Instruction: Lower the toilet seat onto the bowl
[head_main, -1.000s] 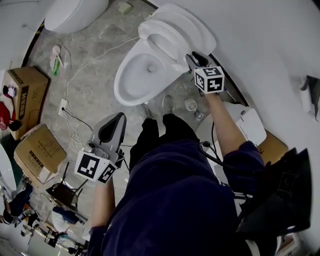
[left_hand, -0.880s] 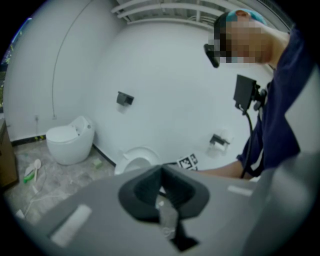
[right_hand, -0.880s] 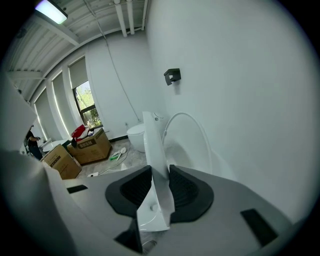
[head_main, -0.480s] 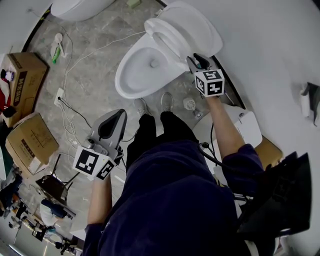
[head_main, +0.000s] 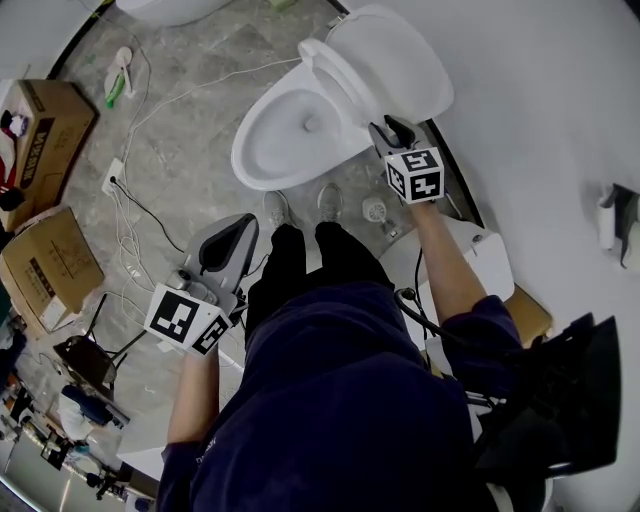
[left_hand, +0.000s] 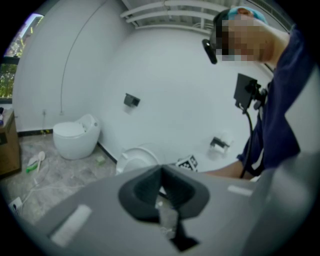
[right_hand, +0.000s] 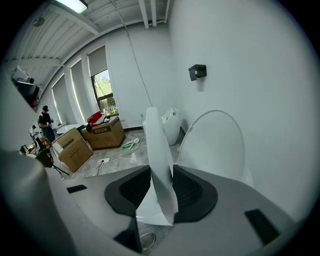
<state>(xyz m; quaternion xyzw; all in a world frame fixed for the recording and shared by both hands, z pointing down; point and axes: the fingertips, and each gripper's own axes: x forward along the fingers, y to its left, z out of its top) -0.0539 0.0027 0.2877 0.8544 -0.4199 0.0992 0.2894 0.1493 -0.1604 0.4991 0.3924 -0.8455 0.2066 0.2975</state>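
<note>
Both tools are closed. The right tool (head_main: 392, 130) clamps the side edge of the raised toilet seat (head_main: 335, 80), its jaws just eased slightly wider around it. The seat stands tilted between lid (head_main: 400, 60) and bowl (head_main: 280, 140). The left tool (head_main: 238, 228), jaws together and empty, hangs well clear of the bowl over open floor (head_main: 190, 140).

Second toilet (head_main: 165, 8) cut by top edge, cardboard box (head_main: 45, 115) clipped at left — print illegible.
</note>
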